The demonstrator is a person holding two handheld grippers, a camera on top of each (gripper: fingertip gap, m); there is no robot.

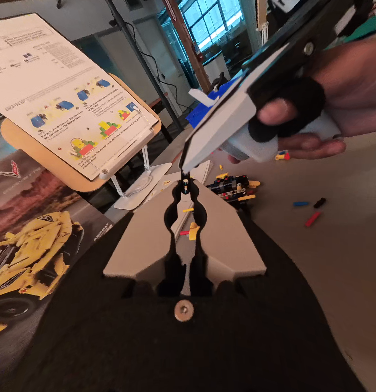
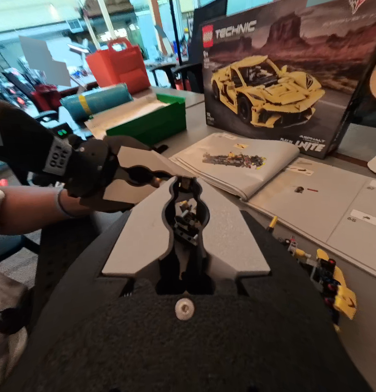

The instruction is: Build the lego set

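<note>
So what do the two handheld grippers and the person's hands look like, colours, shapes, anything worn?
Both grippers match: the left gripper and right gripper have angular light-grey fingers with wavy black inner pads on a rough black body with a silver screw. The right hand wears a black finger wrap; the left wrist wears a thin band.

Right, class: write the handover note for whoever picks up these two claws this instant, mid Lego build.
Left claw: shut on a small black piece, held above the table.
Right claw: tip to tip against it; grip unclear.
Chassis: partly built, on the table by the open booklet.
Left: join this piece, then the loose blue pin, red pin, black pin; likely much more.
</note>
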